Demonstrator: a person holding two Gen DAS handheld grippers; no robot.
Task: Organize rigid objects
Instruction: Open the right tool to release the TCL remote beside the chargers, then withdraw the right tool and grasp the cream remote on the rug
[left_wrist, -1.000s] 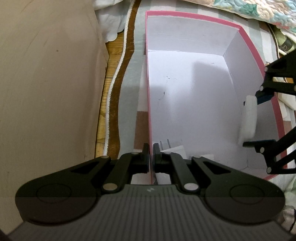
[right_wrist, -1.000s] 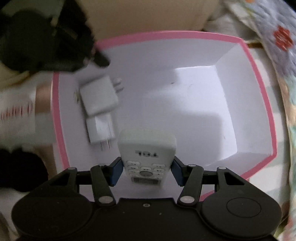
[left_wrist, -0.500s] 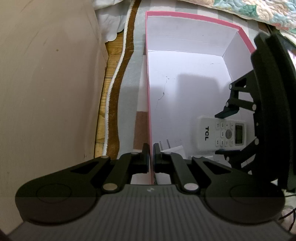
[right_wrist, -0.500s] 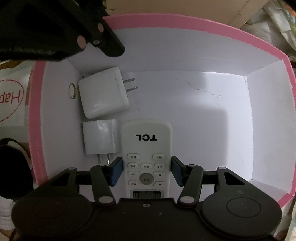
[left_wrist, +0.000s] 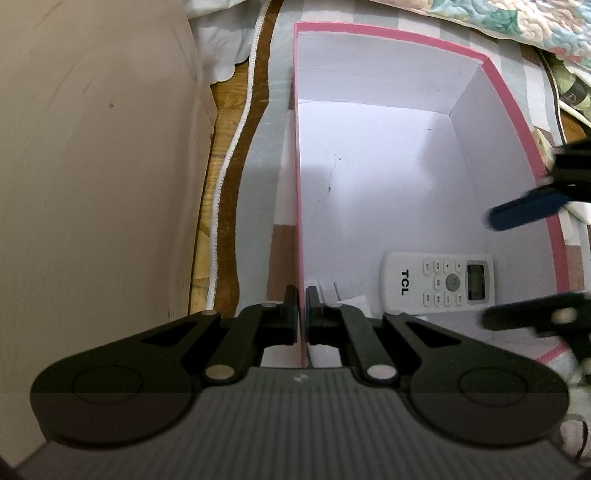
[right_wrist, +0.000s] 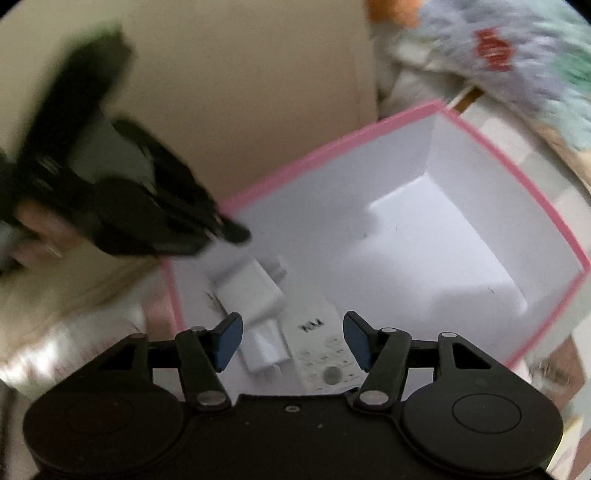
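Cardboard slab: standing at the far left, just beside the box, with a strip of wooden floor and white-edged cloth between them.

Left gripper: its jaws are pressing together on the pink-rimmed box, pinching the left wall, one finger outside and one inside. It is pointing steeply down and steadying the box.

Chargers: two white plug blocks are lying inside against that left wall; the larger charger sits beside the smaller charger, prongs blurred.

Remote control: the white TCL remote is lying flat on the box floor, face up, just beside the smaller charger and near the front wall.

Right gripper: its jaws have just been opening and are standing spread, blue pads clear of the remote on both sides, nothing pinched. It is tilting down over the right part of the box, the view smeared with motion.

Step in hand, as I judge it: letting go of the remote and backing out. Doing it well means keeping the pads wide and lifting straight away so no finger is dragging the remote or knocking the right wall, while the left grip is holding the light box from sliding.

Bedding: a patterned quilt is bunching at the far right, beyond the box.
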